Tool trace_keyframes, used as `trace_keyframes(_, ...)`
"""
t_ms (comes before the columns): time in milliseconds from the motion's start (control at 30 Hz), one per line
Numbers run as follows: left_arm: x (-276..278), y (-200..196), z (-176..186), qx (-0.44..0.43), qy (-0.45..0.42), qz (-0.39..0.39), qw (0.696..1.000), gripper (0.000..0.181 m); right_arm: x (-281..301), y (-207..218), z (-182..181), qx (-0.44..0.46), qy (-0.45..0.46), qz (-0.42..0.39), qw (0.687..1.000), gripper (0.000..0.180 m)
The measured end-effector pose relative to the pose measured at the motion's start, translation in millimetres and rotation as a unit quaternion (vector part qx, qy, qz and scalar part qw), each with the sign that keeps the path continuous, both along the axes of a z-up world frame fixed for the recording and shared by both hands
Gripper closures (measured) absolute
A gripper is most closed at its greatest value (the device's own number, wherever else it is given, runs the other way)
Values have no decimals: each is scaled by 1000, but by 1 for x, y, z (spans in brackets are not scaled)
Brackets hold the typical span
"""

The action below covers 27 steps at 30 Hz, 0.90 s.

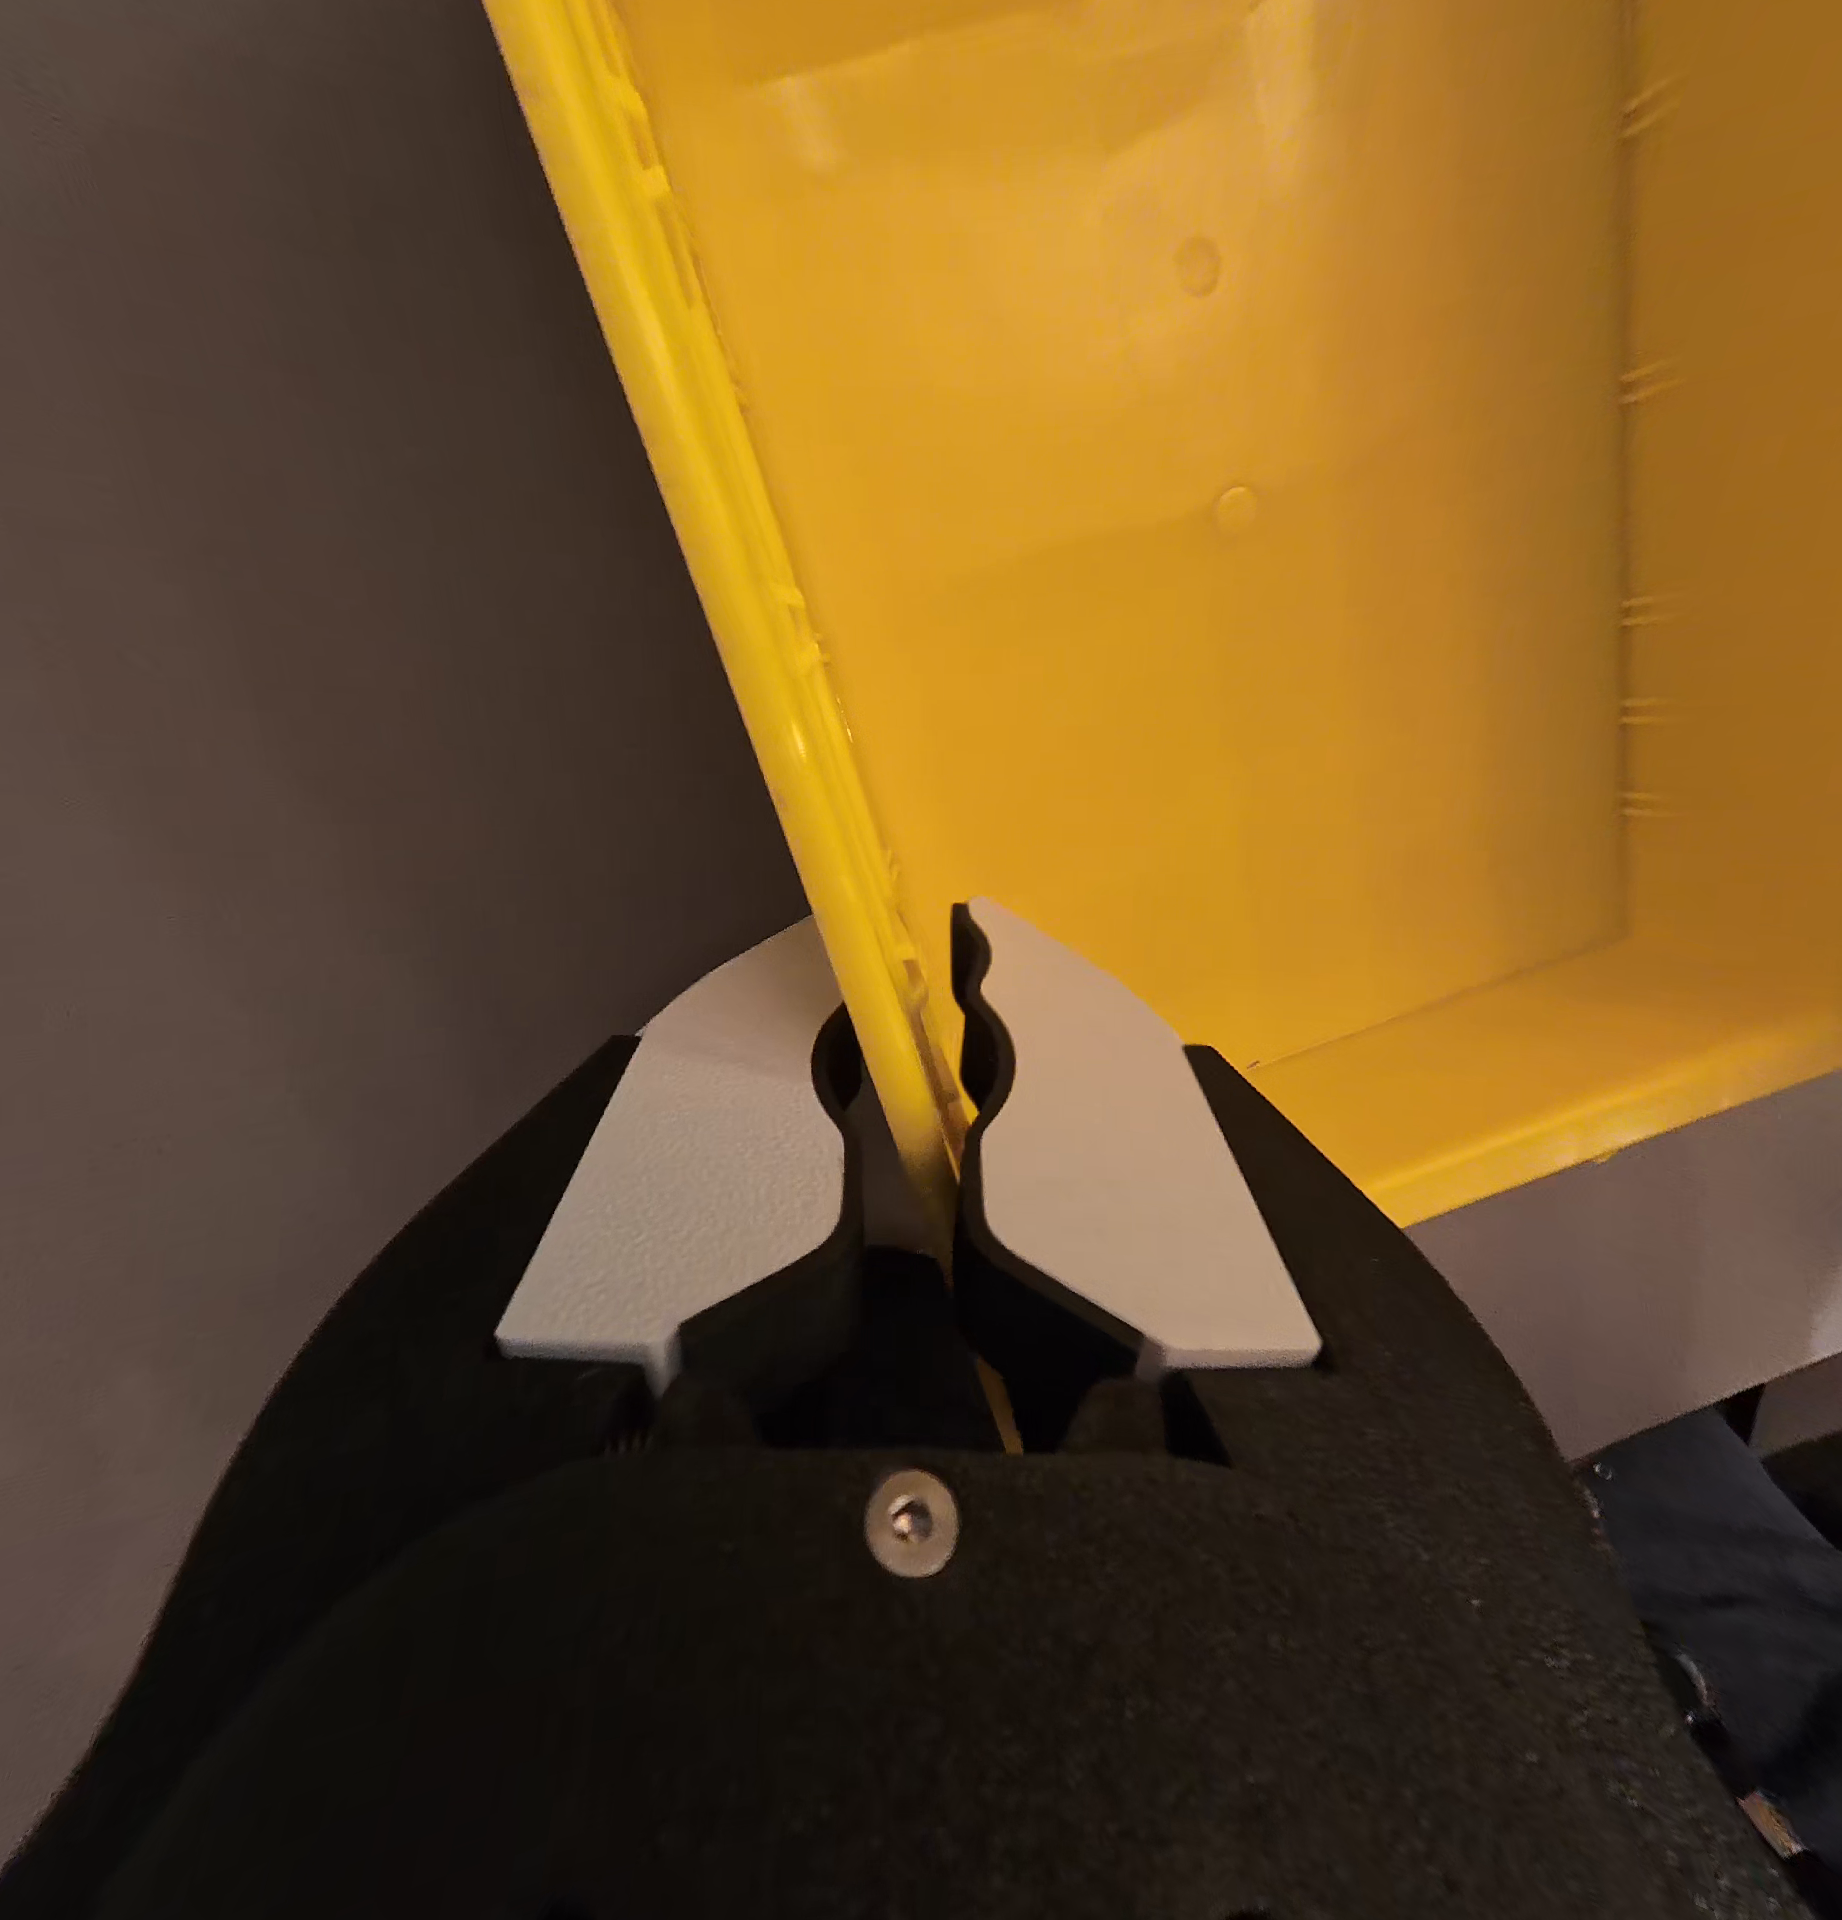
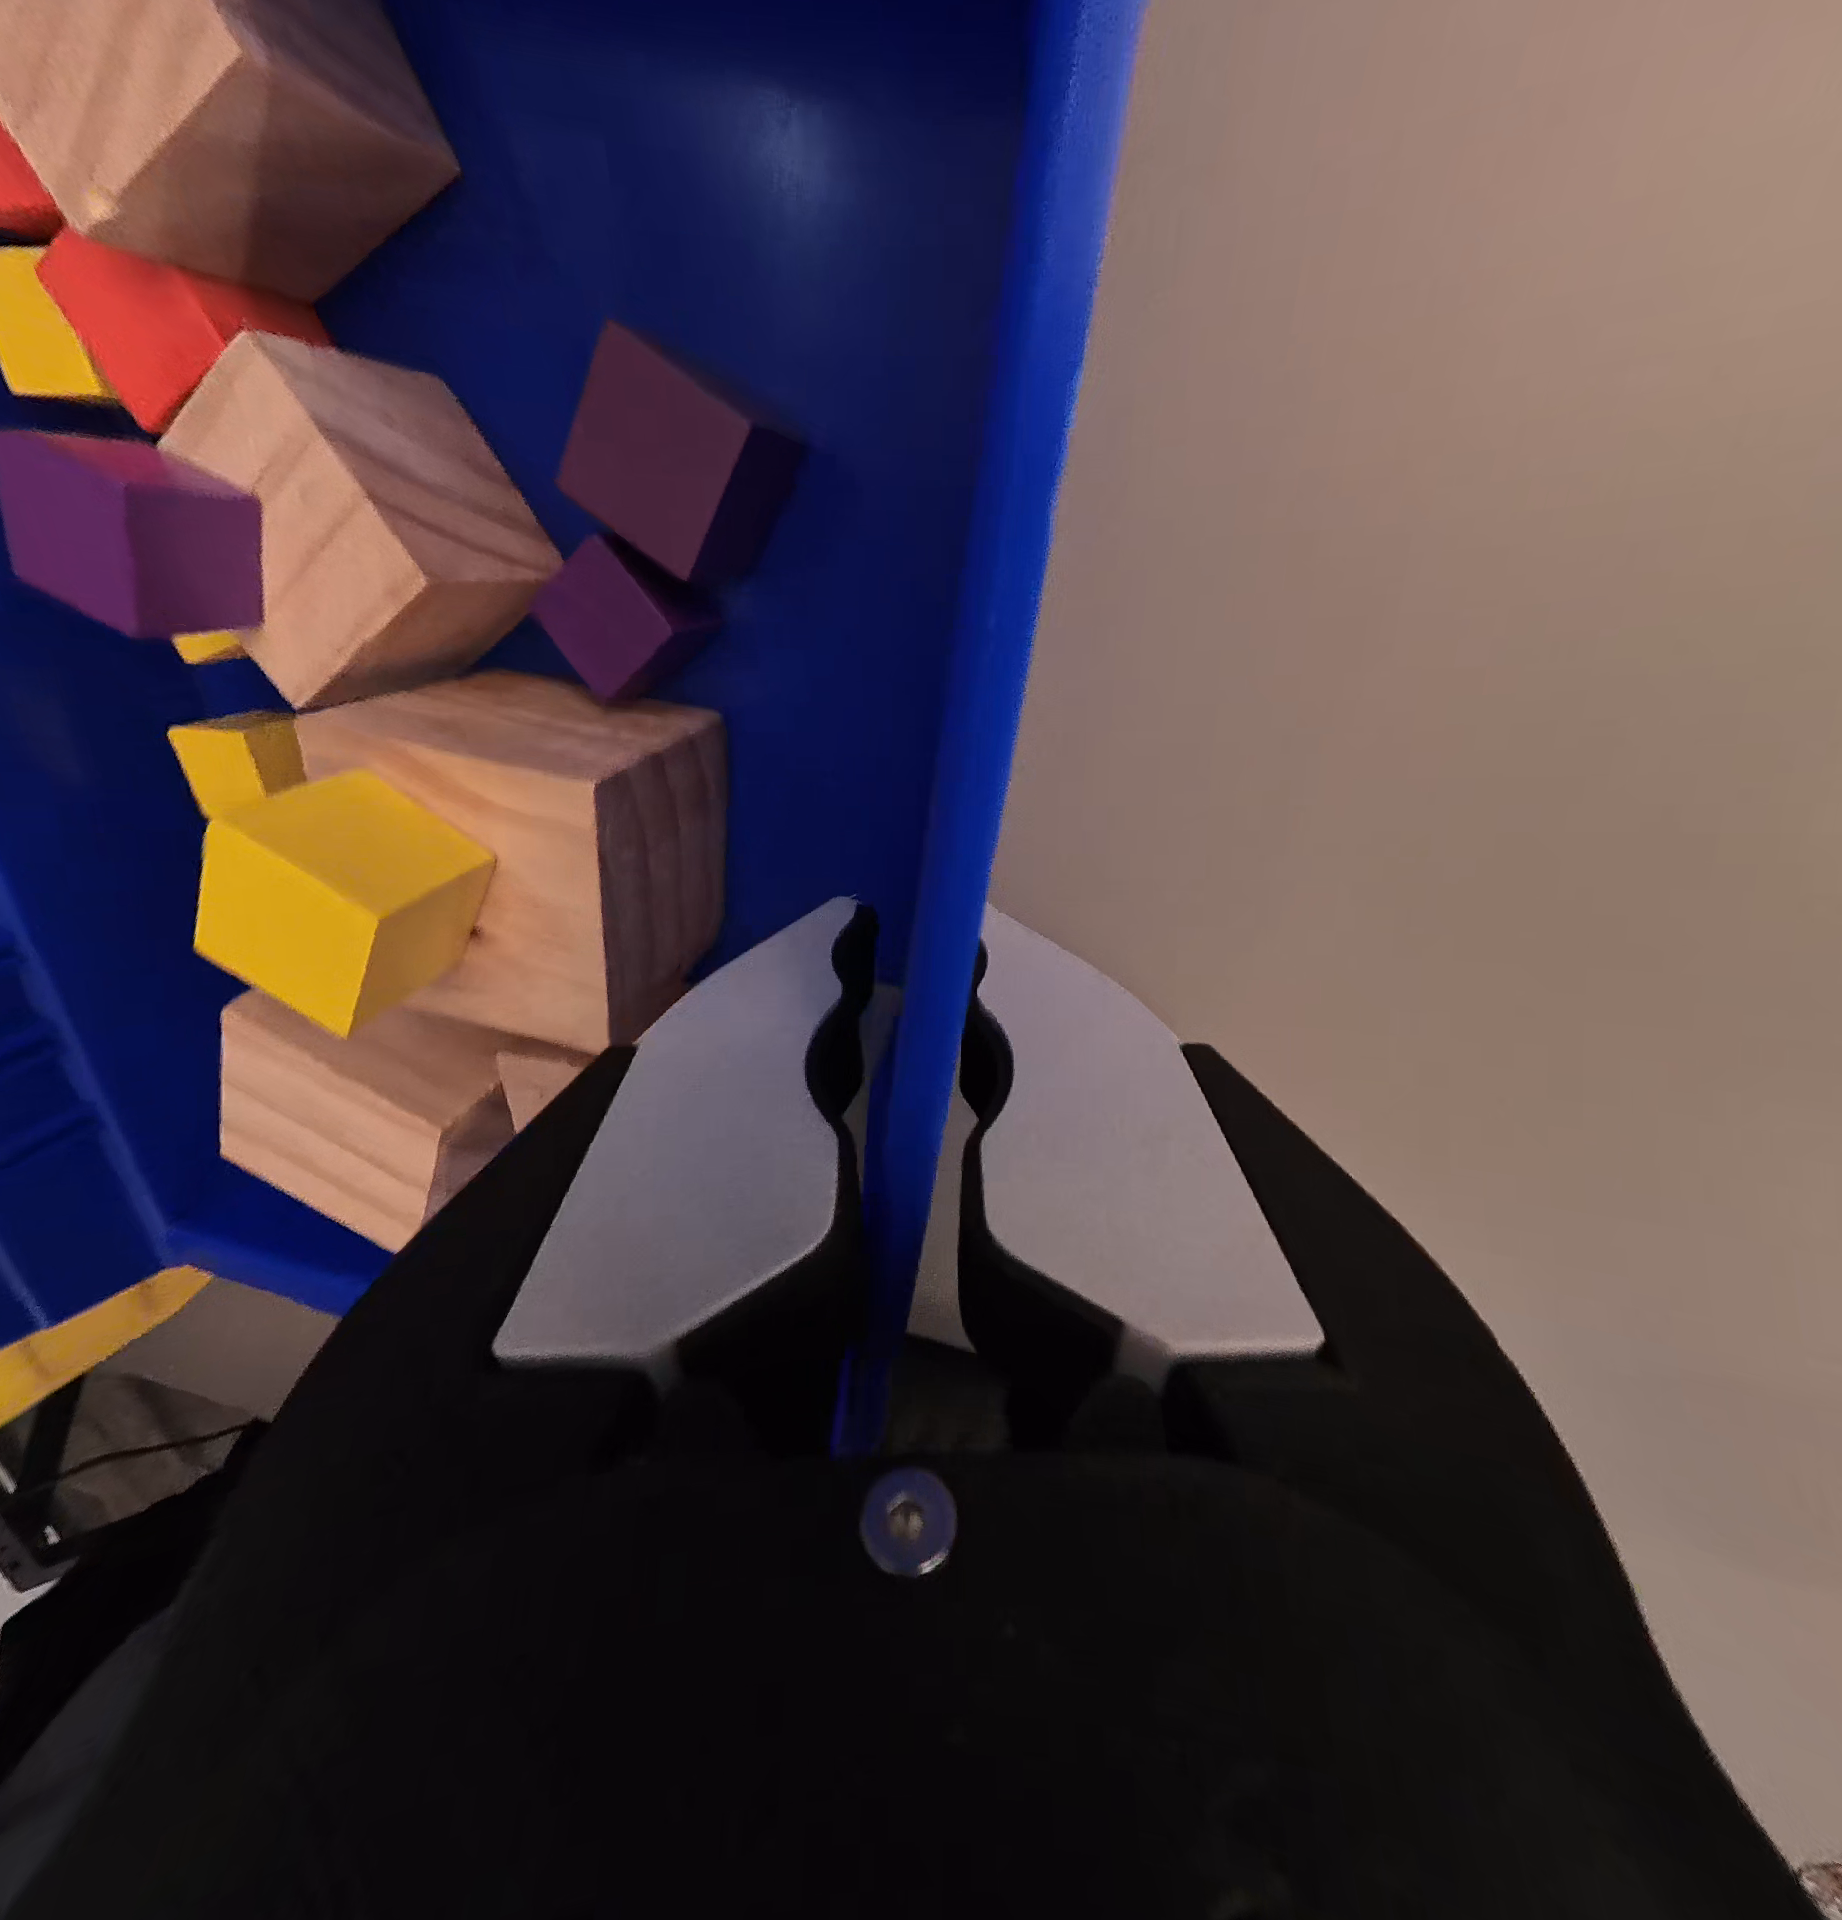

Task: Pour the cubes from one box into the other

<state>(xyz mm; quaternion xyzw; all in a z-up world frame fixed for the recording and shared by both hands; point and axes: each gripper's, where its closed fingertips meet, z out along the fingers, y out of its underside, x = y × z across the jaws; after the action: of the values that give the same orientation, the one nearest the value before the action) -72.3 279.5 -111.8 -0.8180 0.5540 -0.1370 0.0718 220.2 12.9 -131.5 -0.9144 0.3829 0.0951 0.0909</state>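
A plain wall [image 1: 325,623] fills the background of both wrist views, grey-brown on the left and paler beige on the right.

The yellow box [image 1: 1260,623] is tilted up on edge in the left wrist view, its open inside facing the camera with nothing in it. The left gripper [image 1: 901,971] is closed on that box's side wall, one finger outside the rim and one inside. Below the box's lower edge runs a pale grey surface [image 1: 1623,1247], and dark fabric [image 1: 1779,1610] shows at the lower right (what it belongs to is unclear).

The blue box [image 2: 844,312] is tipped steeply too, and the right gripper [image 2: 922,925] is clamped on its side wall, the wall running straight up between the fingers. Inside it lie the cubes: large bare-wood cubes [image 2: 543,842], small yellow cubes [image 2: 325,904], purple cubes [image 2: 678,457] and red cubes [image 2: 138,322], heaped against the box's floor; several look blurred. A strip of yellow [image 2: 75,1340] sits just under the blue box's lower corner. Beneath that are dark cables and a black object [image 2: 23,1538], too dim to identify.
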Motion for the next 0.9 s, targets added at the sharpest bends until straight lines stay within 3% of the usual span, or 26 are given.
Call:
trace_keyframes(300,5,-7,-1,35,10,-44,998,155,10,-12,-10,-109,16,51,993,161)
trace_keyframes(367,10,1,3,37,-26,-29,999,160,11,-11,-10,-98,25,42,994,160)
trace_keyframes(433,17,8,14,41,-80,-14,996,160,5,-9,-9,-91,46,64,993,172)
trace_keyframes(633,18,13,65,37,-206,-17,978,156,12,-11,-9,-91,48,72,992,174)
trace_keyframes(900,-25,19,90,49,-226,-38,972,156,35,-47,-1,-98,41,86,991,175)
